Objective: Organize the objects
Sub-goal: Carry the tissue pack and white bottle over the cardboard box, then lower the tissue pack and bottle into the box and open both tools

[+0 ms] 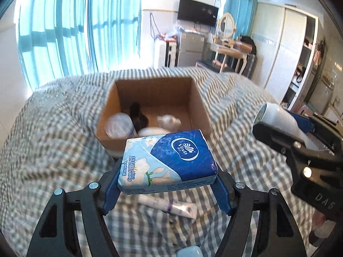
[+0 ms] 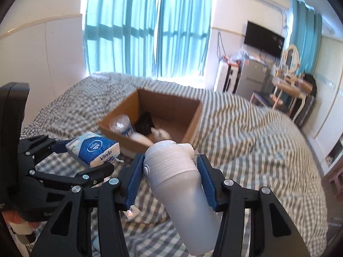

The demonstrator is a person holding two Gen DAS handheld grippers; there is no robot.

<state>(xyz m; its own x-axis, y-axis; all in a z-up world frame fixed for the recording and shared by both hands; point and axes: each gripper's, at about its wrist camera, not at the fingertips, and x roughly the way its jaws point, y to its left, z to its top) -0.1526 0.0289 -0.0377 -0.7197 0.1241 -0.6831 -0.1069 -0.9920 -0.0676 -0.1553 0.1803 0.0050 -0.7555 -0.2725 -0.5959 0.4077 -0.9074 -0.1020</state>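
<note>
The left gripper (image 1: pixel 168 184) is clamped on a tissue pack (image 1: pixel 169 162), its blue pads pressing on the two short ends. The pack lies flat between them, blue logo side up, and it is lifted above the bed (image 1: pixel 53 150). The right gripper (image 2: pixel 170 178) is clamped on a white bottle (image 2: pixel 178 180). Its pads hold the ribbed upper part, just below the cap, and the smooth body points back toward the camera, tilted to the right.

From the right wrist view the left gripper with the pack is at the left, a little lower than the box (image 2: pixel 171 111). From the left wrist view the right gripper shows at the right edge with the bottle in it.

Under the pack, on the checked cover, lies a white tube (image 1: pixel 171 206). At the bottom edge there is a small pale blue thing (image 1: pixel 188 251), too cut off to name.

The open cardboard box stands on the bed just beyond both grippers. Inside it are a clear water bottle (image 1: pixel 120 125) at the left, a black thing (image 1: pixel 138 116) beside it, and some white things (image 1: pixel 169 121); they are blurred, maybe soft toys.
</note>
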